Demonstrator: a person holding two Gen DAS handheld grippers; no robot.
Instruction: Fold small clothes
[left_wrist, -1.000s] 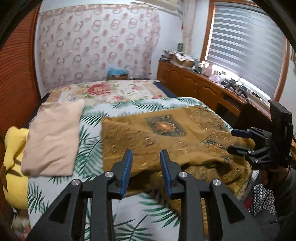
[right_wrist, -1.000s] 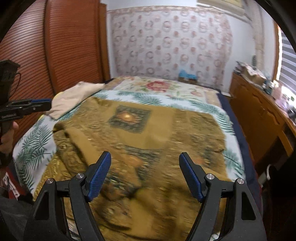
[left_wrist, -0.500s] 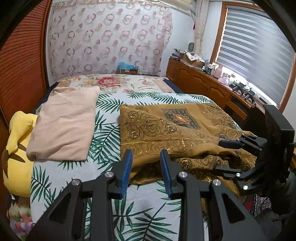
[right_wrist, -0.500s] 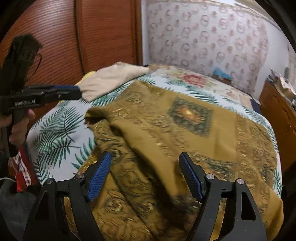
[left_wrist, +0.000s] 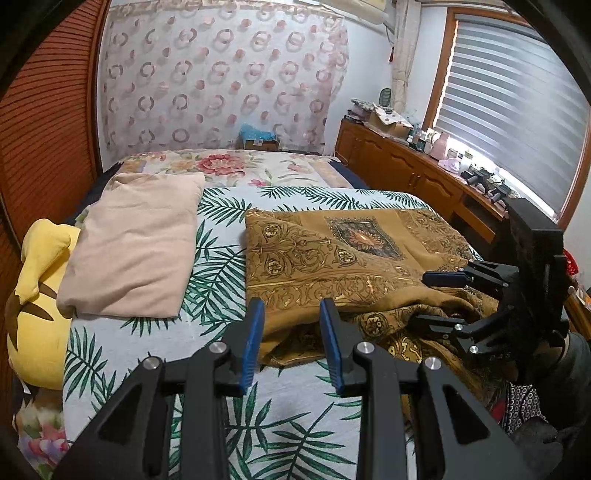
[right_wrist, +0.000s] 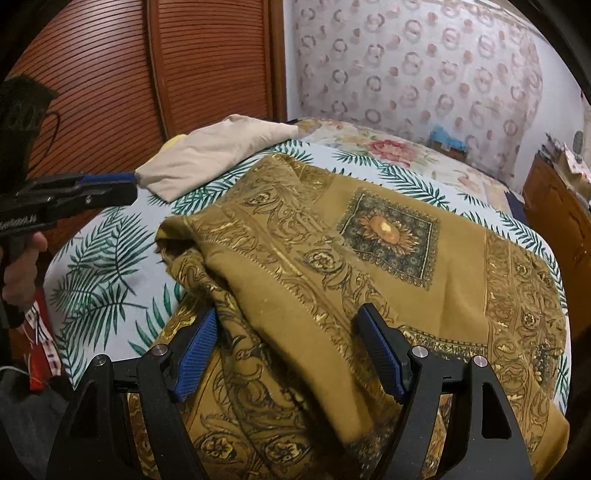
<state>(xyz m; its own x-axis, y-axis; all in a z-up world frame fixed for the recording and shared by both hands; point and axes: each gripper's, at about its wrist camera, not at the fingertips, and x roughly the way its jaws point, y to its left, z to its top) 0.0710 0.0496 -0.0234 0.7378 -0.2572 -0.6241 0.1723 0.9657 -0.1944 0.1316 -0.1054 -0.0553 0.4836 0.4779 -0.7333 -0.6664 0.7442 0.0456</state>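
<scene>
Right gripper (right_wrist: 284, 350) stood wide over the ochre patterned cloth's (right_wrist: 388, 288) bunched near edge; left gripper (left_wrist: 291, 339) narrow, empty (both unclamped). Next: pinching that edge.

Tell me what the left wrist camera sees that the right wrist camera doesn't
Only the left wrist view shows the window blinds, the yellow plush toy at the bed's edge, and the right tool open over the cloth's rumpled near edge. Only the right wrist view shows the left tool from the side, with the hand holding it. Both show the mustard patterned cloth, the folded beige garment and the palm-leaf bedsheet.
</scene>
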